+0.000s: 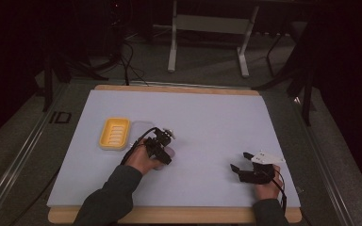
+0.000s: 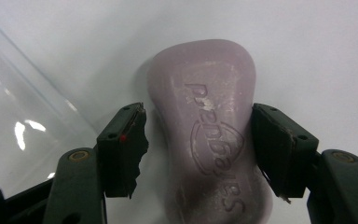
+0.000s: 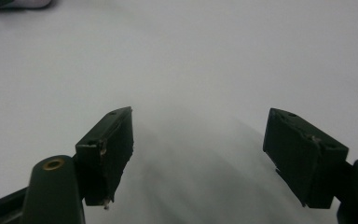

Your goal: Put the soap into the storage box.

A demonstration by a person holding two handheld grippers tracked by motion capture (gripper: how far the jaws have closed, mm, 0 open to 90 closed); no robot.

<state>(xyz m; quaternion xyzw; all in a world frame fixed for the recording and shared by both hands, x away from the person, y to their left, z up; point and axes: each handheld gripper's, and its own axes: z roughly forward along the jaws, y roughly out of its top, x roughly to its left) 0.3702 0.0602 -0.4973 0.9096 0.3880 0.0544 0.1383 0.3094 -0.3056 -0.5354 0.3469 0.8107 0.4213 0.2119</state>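
1. We see the soap dish (image 1: 114,133) left of centre on the mat (image 1: 207,117).
2. The left gripper (image 1: 164,149) sits just right of it, its jaws either side of the soap bar (image 2: 205,135).
3. The right gripper (image 1: 241,161) lies at lower right, well apart.

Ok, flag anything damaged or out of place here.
The purple soap bar lies on the white mat between the left gripper's jaws, outside the empty yellow soap dish. The jaw pads look chipped and ragged at their edges.
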